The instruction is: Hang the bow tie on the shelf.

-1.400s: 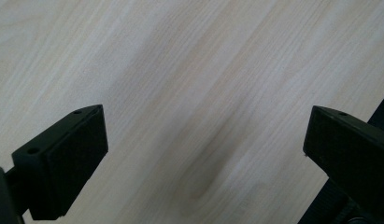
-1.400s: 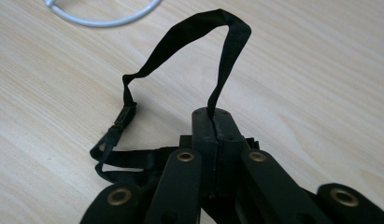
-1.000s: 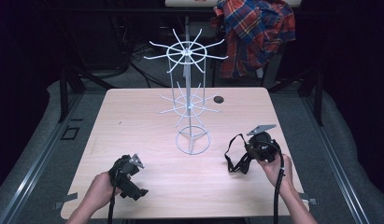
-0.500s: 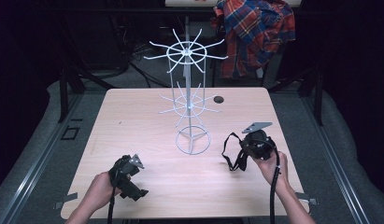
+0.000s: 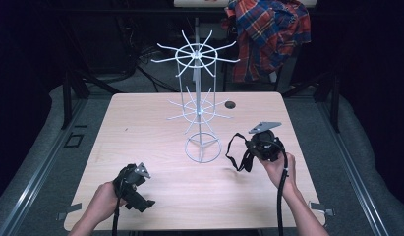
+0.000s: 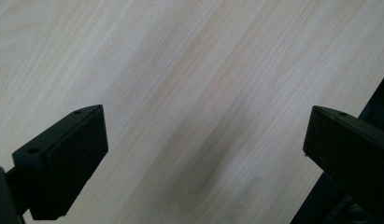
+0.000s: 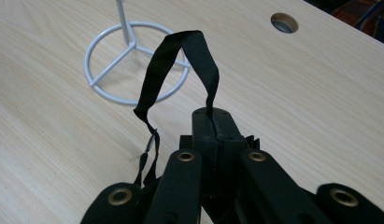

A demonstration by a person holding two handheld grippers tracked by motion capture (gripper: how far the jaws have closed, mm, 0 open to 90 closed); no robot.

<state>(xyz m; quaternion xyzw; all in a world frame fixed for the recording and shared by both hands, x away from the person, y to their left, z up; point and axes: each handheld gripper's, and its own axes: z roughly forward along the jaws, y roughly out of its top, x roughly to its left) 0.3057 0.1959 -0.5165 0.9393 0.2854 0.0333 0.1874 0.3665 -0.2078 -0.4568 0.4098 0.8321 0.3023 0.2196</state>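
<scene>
Left claw point(image 5: 140, 194) low over bare table point(image 5: 155, 132), jaws wide apart, nothing between. White wire rack point(image 5: 200, 105) mid-table. Right claw point(image 7: 213, 126) clamped on black strap point(image 7: 180, 70), looping just right of rack base.

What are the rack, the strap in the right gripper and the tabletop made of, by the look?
Rack: thin white wire, probably painted or coated metal. Strap: black woven webbing, matte, bends in a soft loop from the right gripper. Tabletop: pale wood grain, likely laminate or veneer.
</scene>
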